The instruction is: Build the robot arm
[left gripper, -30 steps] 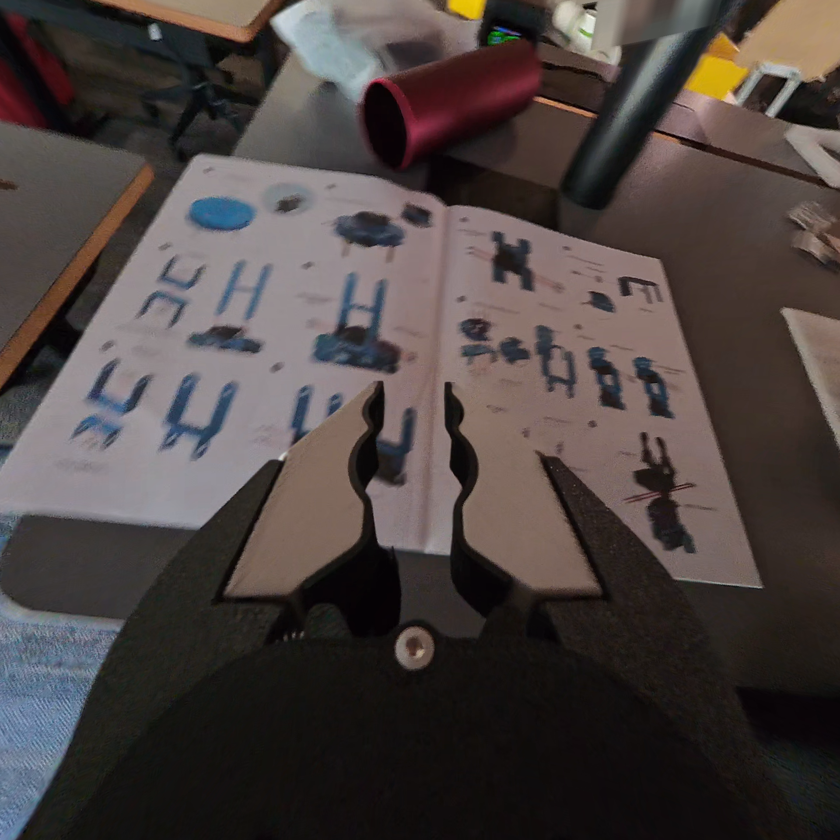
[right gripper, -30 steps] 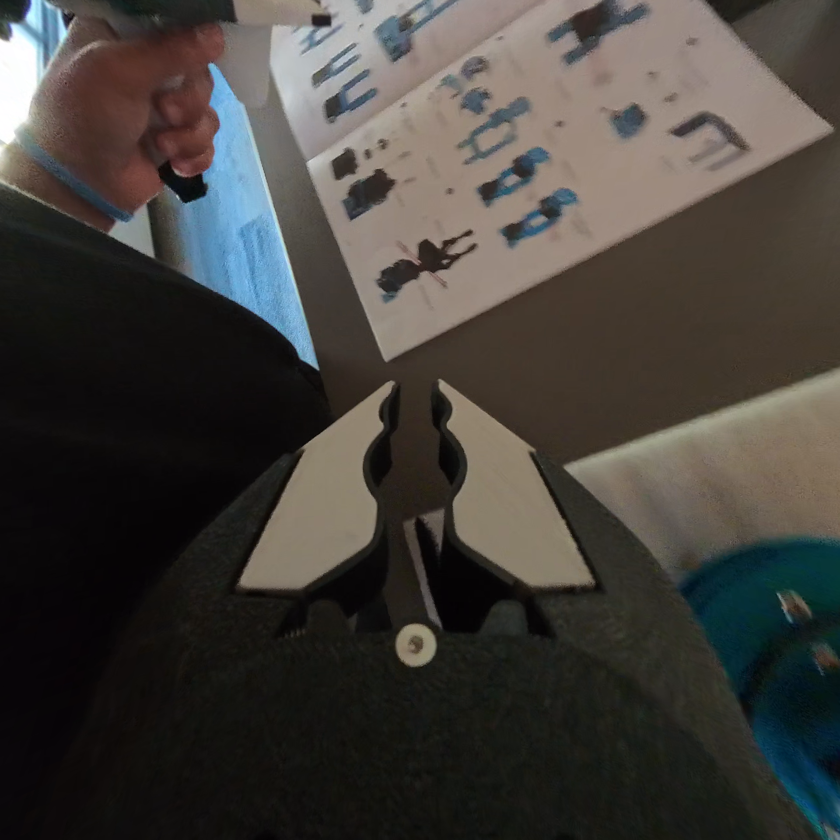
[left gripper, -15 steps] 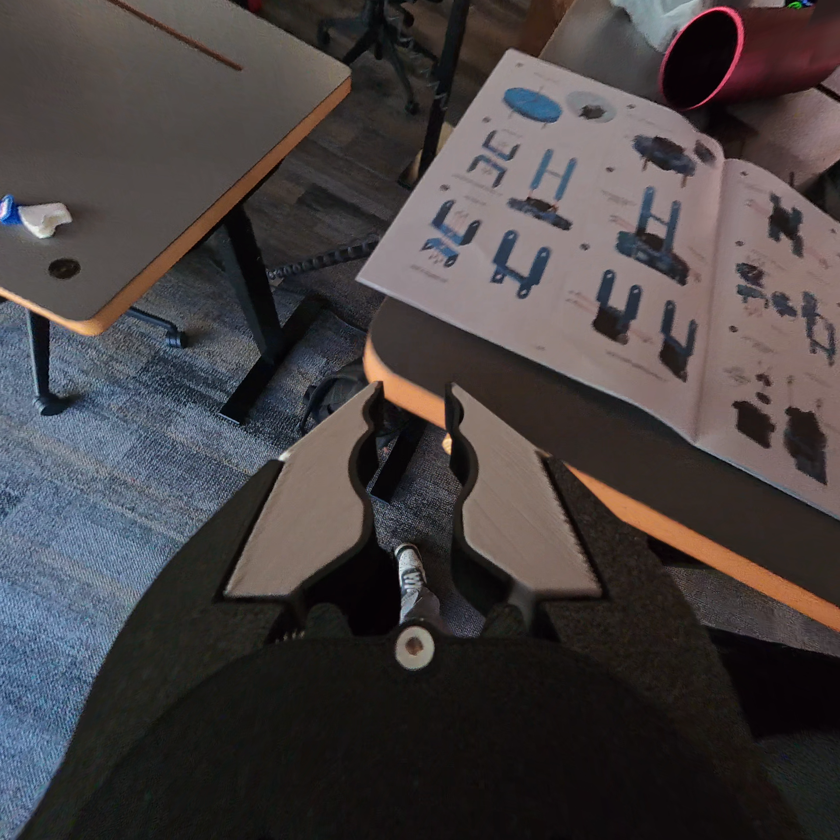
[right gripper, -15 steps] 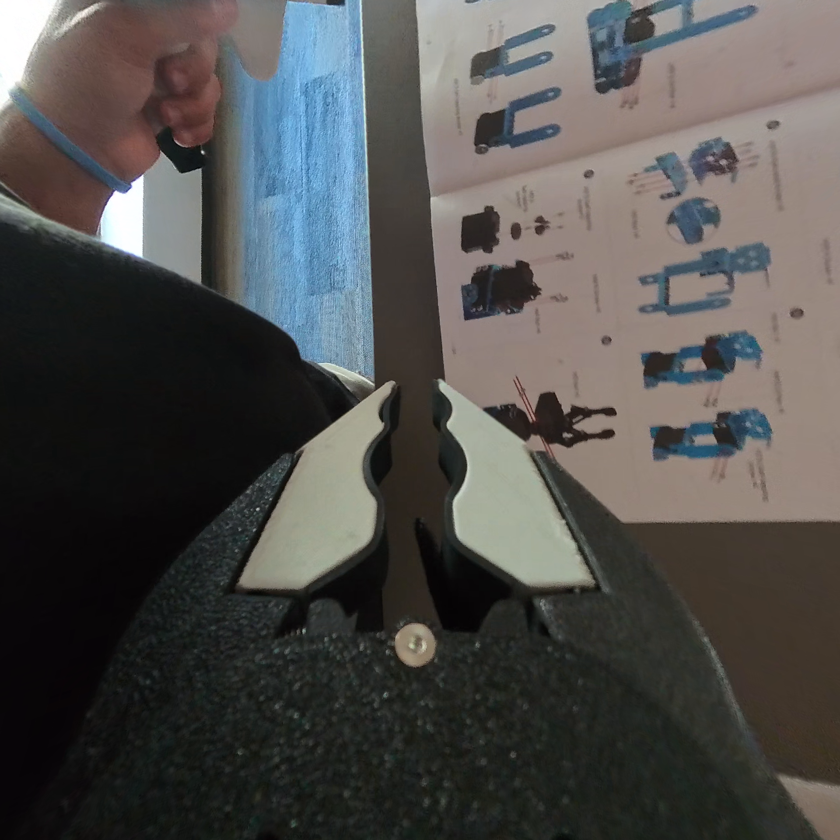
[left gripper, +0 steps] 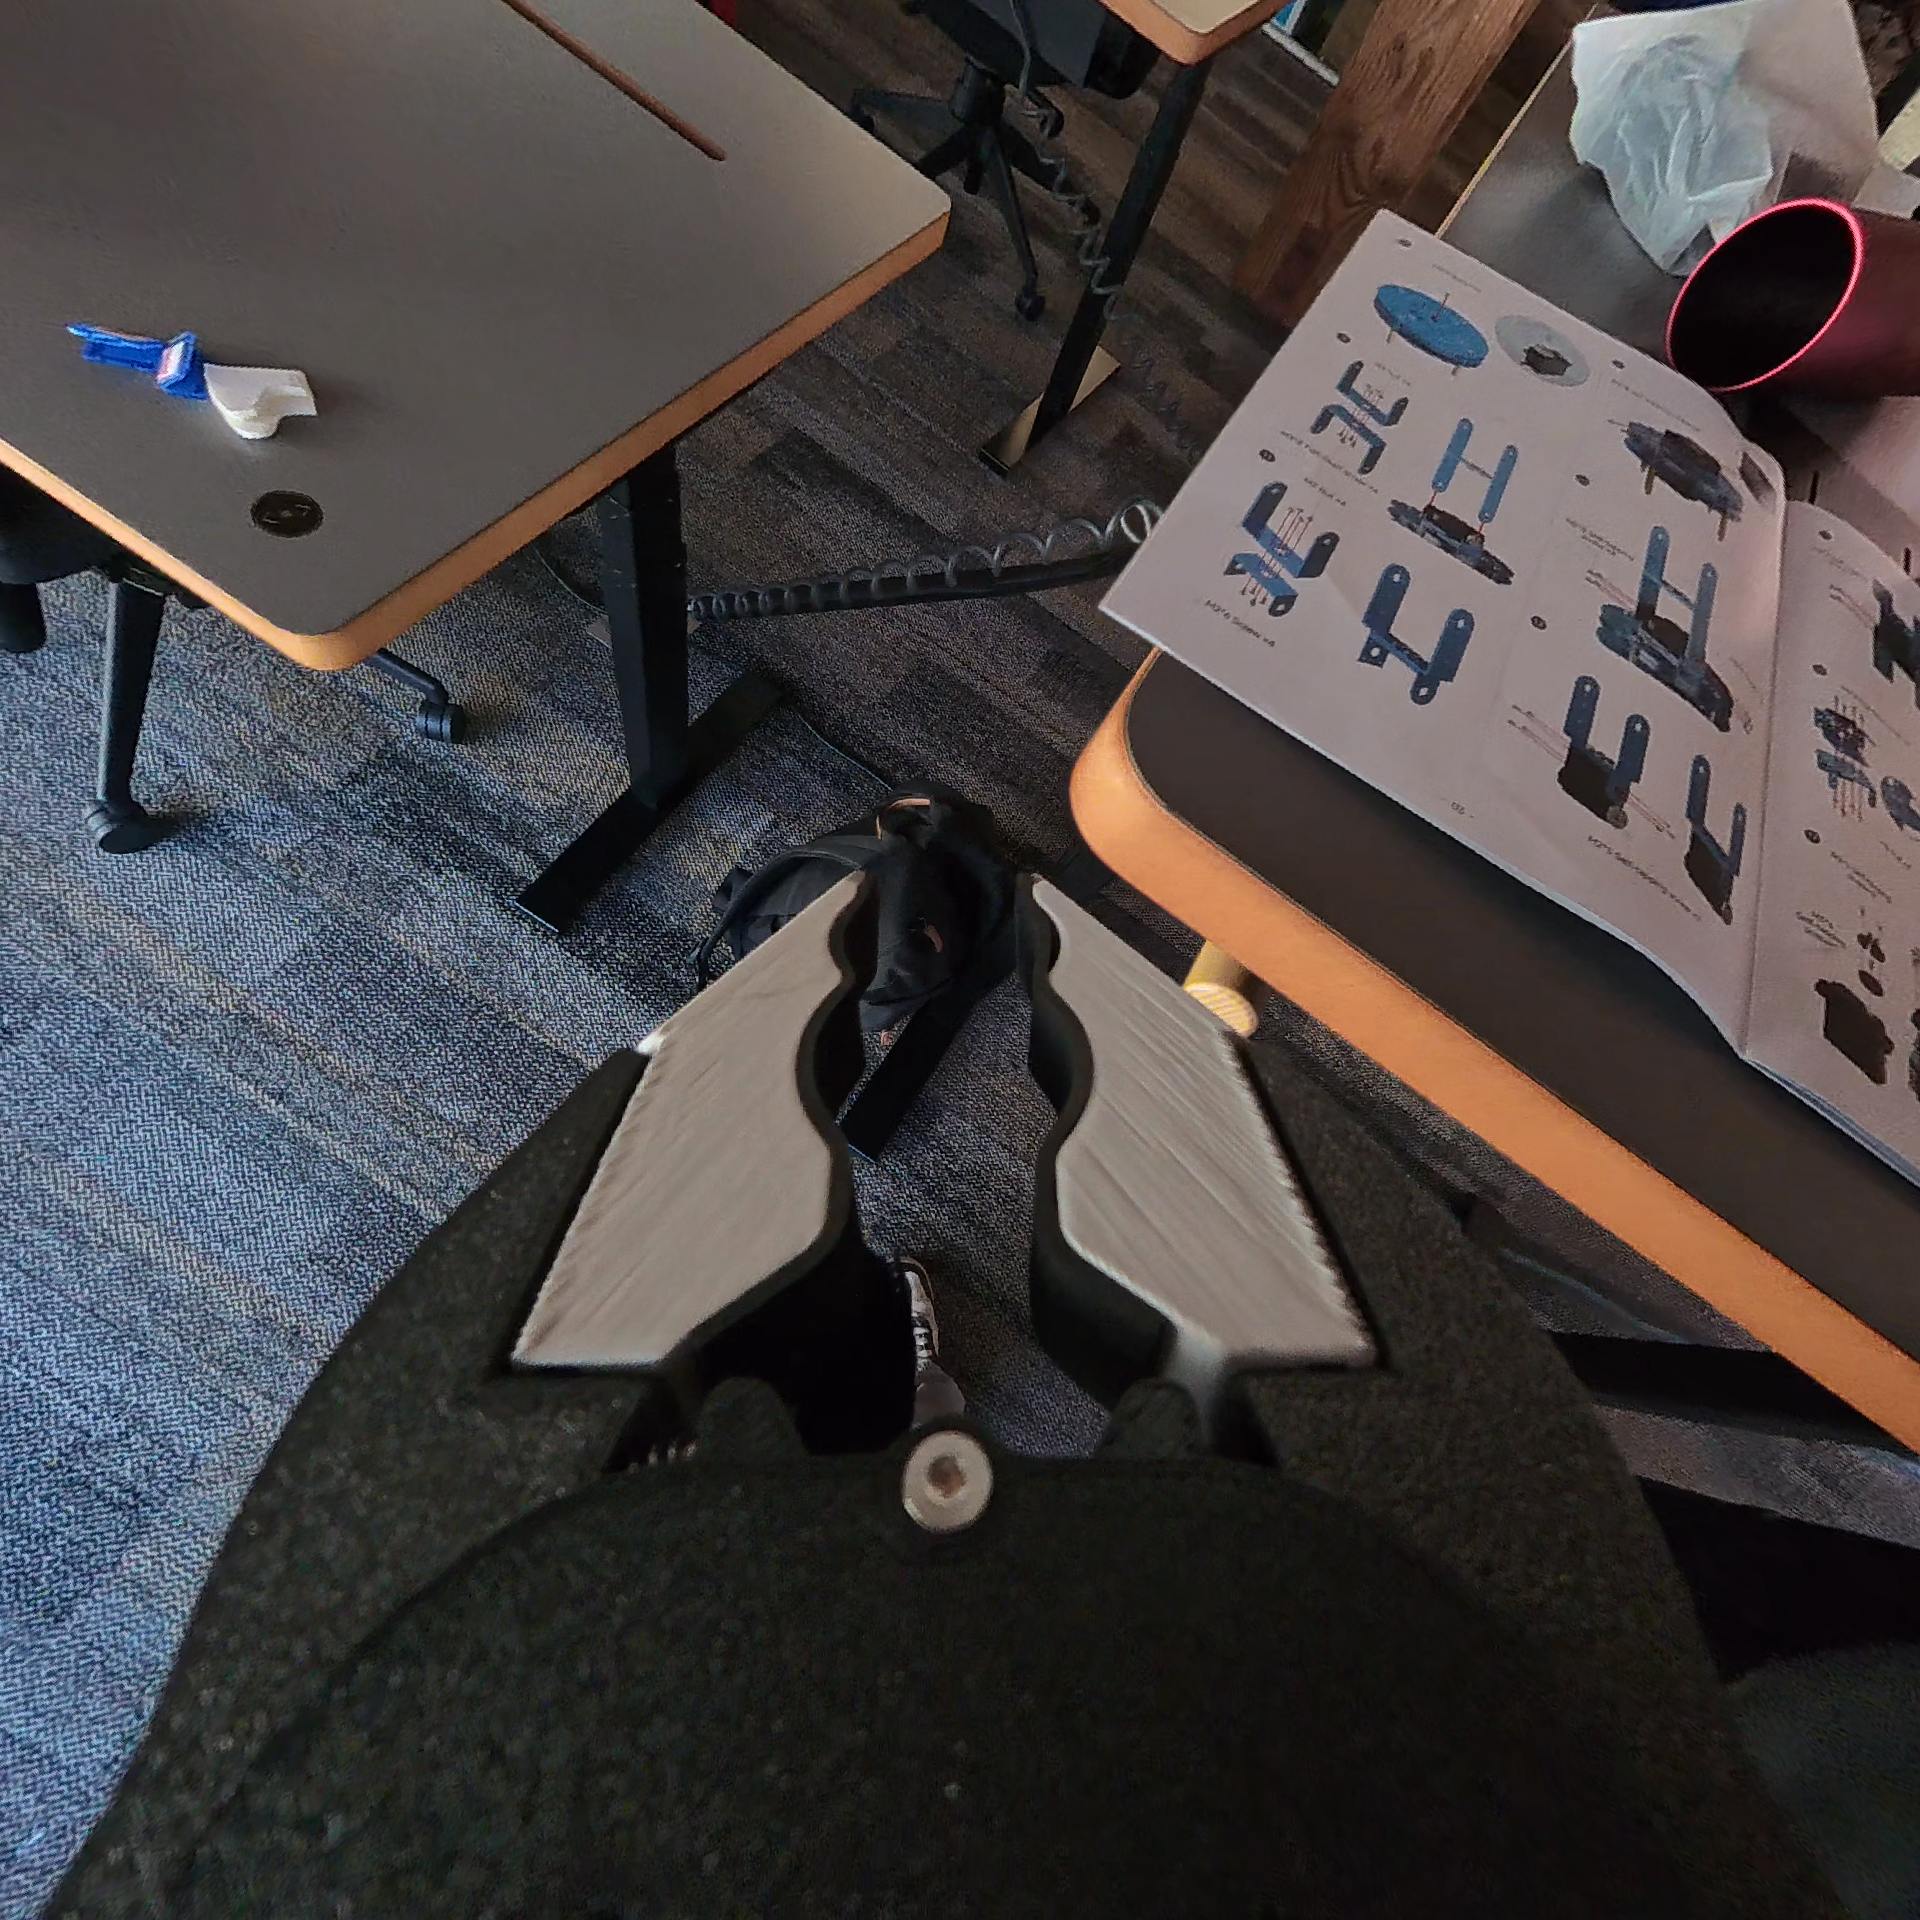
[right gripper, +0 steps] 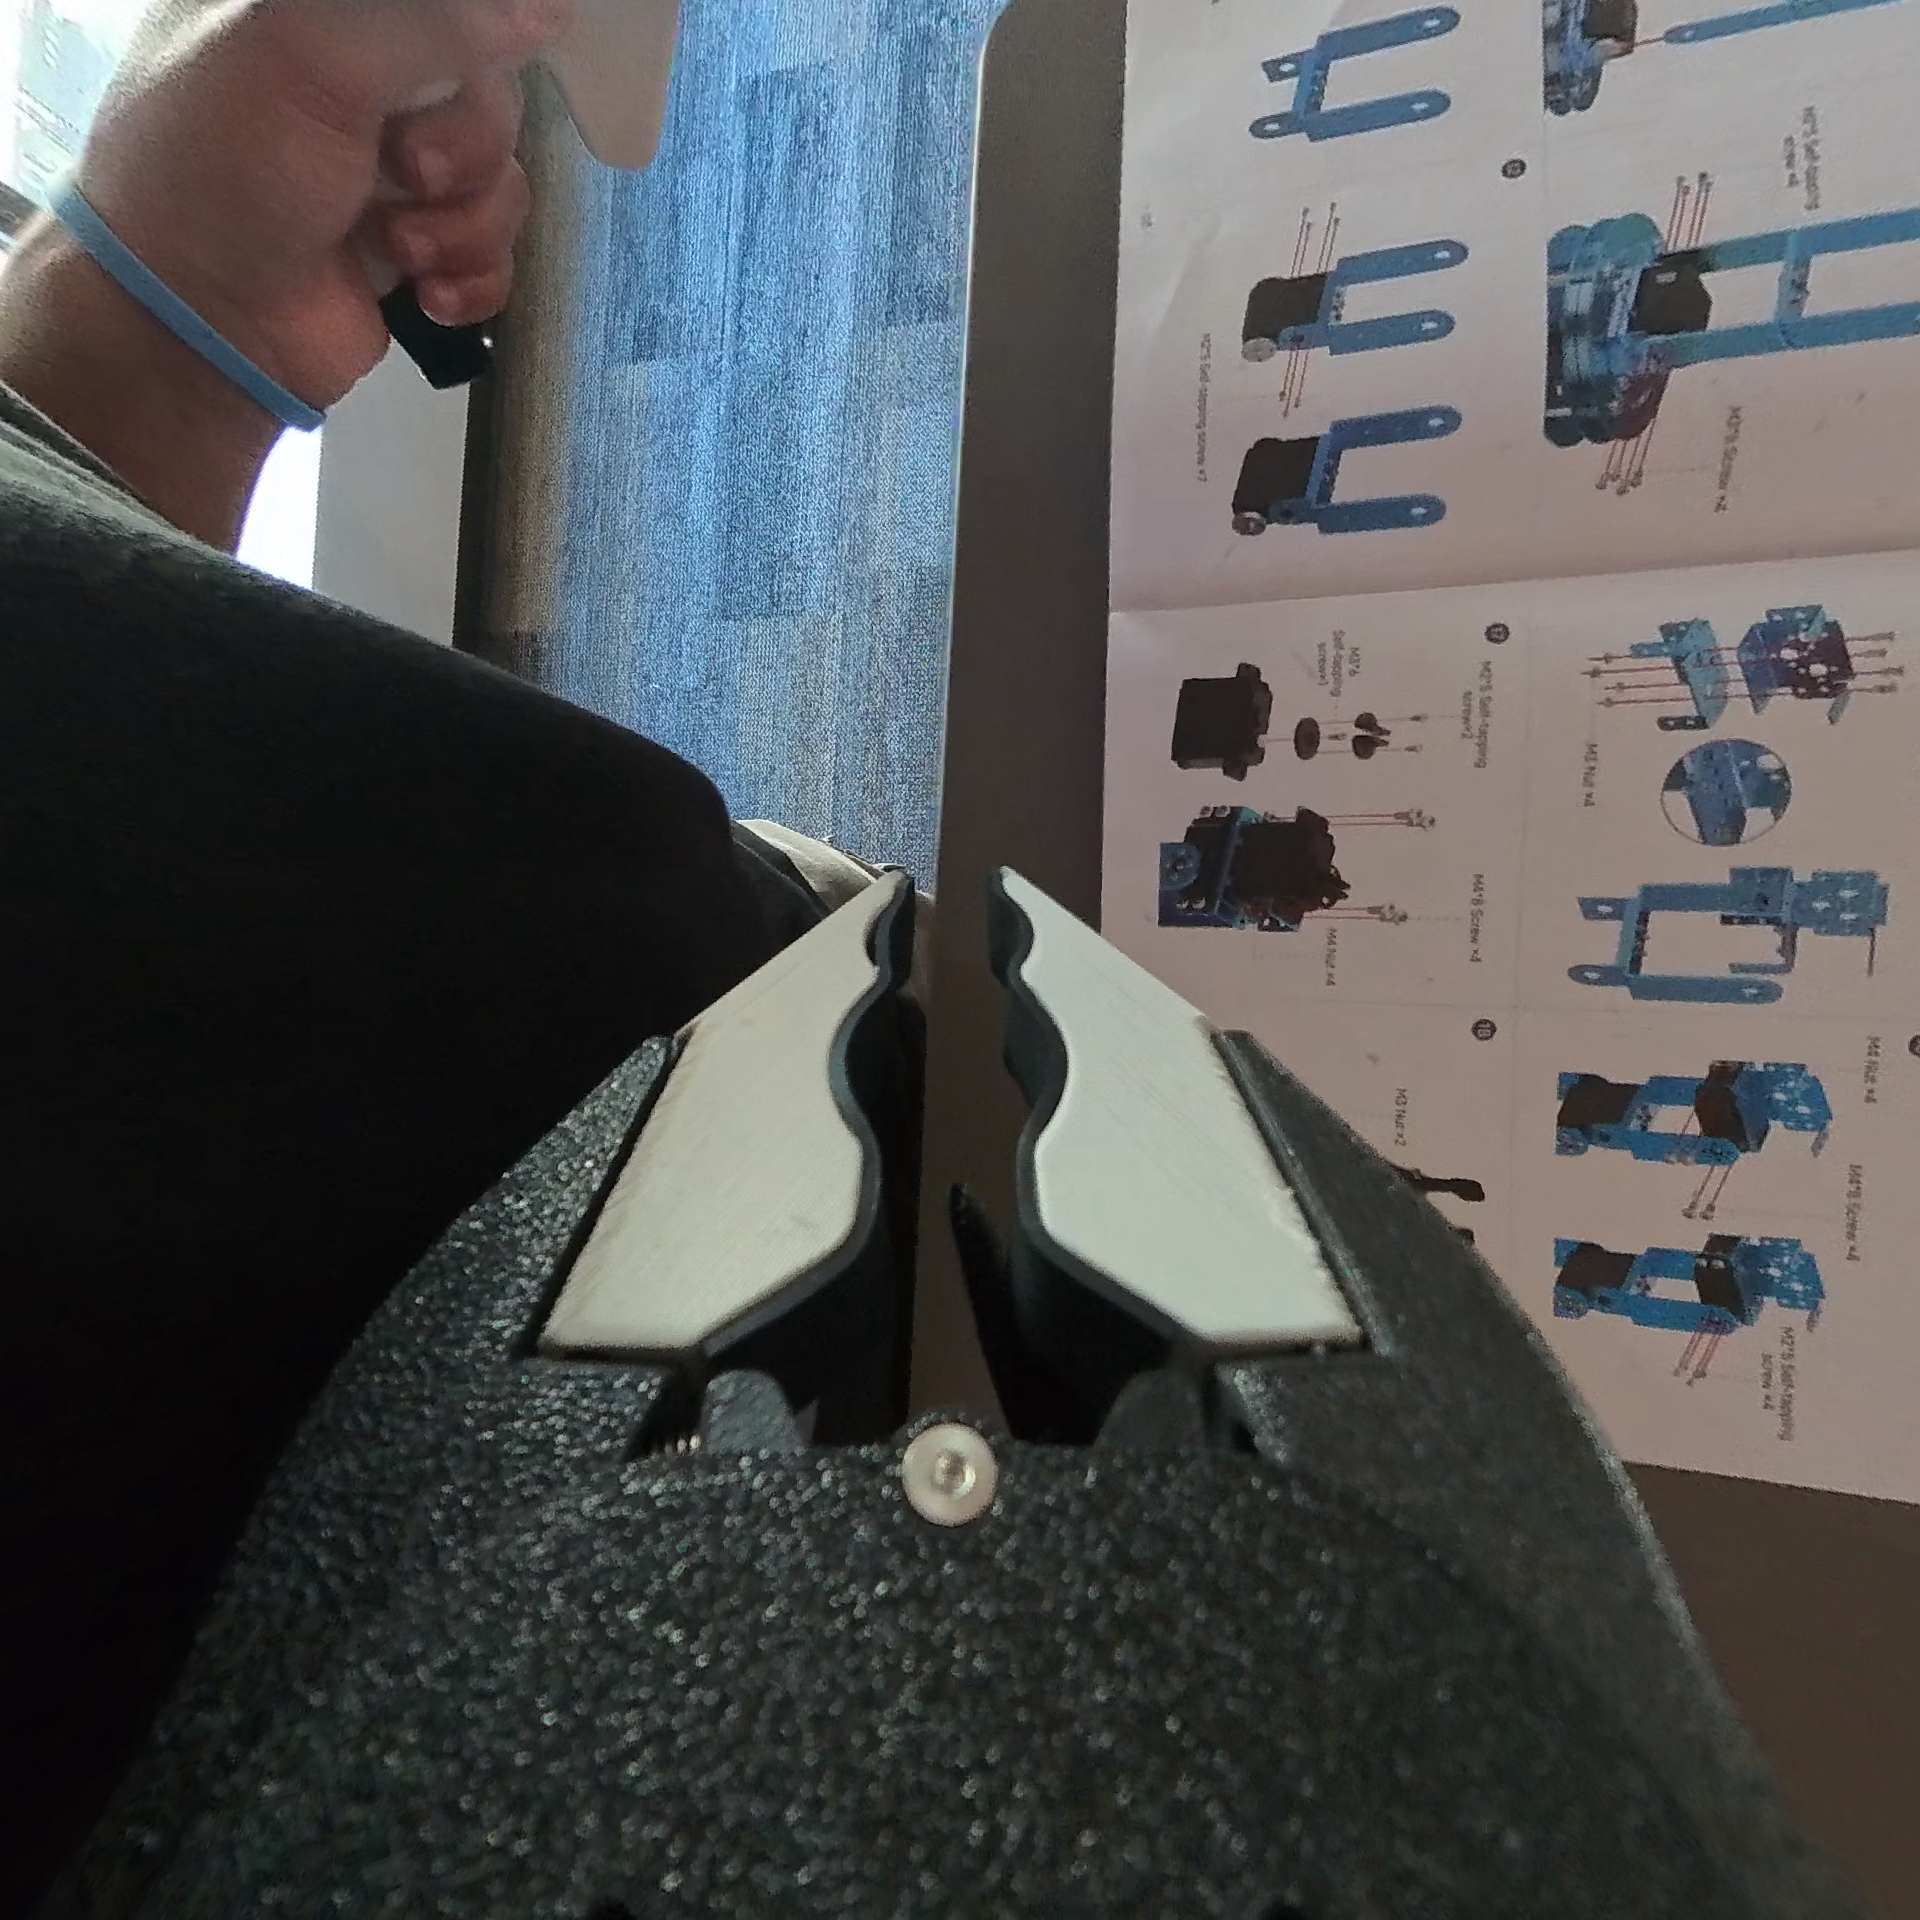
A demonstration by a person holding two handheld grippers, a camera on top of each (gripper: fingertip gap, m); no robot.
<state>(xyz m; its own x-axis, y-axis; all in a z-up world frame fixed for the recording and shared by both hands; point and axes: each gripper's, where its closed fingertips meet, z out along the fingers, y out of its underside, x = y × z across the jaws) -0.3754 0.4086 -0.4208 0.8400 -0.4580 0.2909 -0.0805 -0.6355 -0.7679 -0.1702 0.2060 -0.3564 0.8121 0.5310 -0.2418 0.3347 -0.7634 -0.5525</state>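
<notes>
The left gripper (left gripper: pixel 940 904) hangs off the dark table's (left gripper: pixel 1299 862) orange-edged corner, above carpet and a black bag (left gripper: pixel 914 914), its fingers apart and empty. The open instruction booklet (left gripper: pixel 1538 623) lies flat on that table, one corner overhanging the edge, pages showing blue and black parts; a red tube (left gripper: pixel 1808 301) lies on its side just beyond it. The right gripper (right gripper: pixel 951 888) sits low by the table's near edge, beside the booklet (right gripper: pixel 1507 727), fingers narrowly parted, holding nothing.

My left gripper (left gripper: pixel 943 914) hangs over open grey-blue carpet (left gripper: pixel 260 1039); the orange-edged dark table (left gripper: pixel 1299 977) blocks its right side, and a black bag (left gripper: pixel 914 904) lies below it.
</notes>
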